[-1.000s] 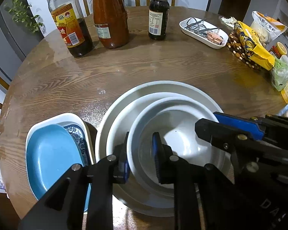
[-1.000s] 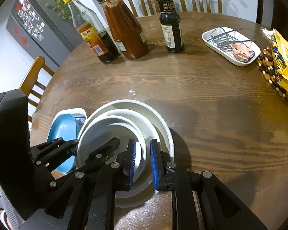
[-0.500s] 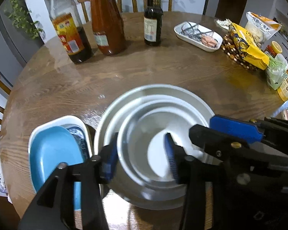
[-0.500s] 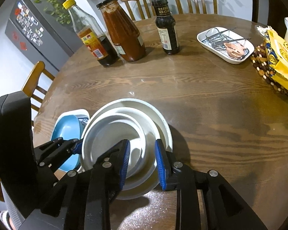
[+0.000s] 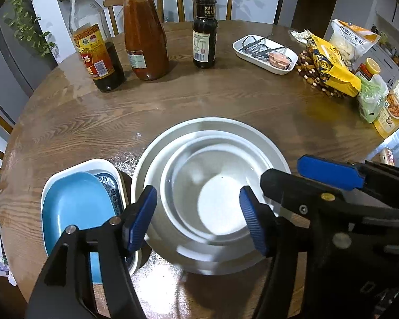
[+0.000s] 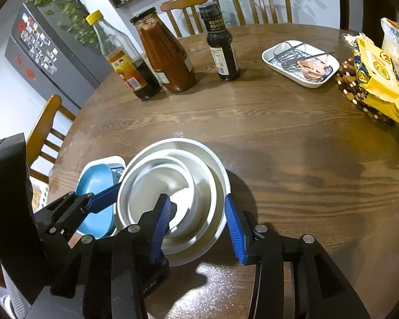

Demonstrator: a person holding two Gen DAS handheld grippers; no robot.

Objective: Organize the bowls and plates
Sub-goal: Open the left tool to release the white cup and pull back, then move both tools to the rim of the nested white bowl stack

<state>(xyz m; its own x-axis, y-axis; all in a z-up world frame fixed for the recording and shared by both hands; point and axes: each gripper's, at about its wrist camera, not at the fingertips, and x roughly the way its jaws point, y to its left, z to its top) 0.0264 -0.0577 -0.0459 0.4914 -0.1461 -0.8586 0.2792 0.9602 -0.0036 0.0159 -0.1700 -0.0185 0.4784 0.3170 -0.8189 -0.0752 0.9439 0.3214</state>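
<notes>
Your left gripper (image 5: 198,214) is wide apart w/ nothing pinched. Its blue pads (image 5: 140,219) have just been opening, and they sit on both sides of the small white round bowl (image 5: 215,199) w/o pressing it. Your right gripper (image 6: 198,226) is also apart and empty. Its jaws have just been opening too, w/ the near-right rims of the stack between them.

The small bowl sits inside a mid white bowl (image 5: 164,171), and that sits in the big white shallow bowl (image 5: 212,125), low in the middle of the left view. Just left of the stack is a blue oval dish (image 5: 77,207) in a white dish w/ blue trim (image 5: 103,166). All rest on the round brown wood table (image 6: 292,138).

What could go wrong, I think:
- The stack is close to the table's near edge. Bump it as you pull away and it may slide off and break.
- The bowls look shiny and slick. A nudge may tip the small one crooked.
- Your left pad is v. near the blue dish. Swing left and you knock it.
- Both grippers crowd one spot, so they may hit each other.
</notes>
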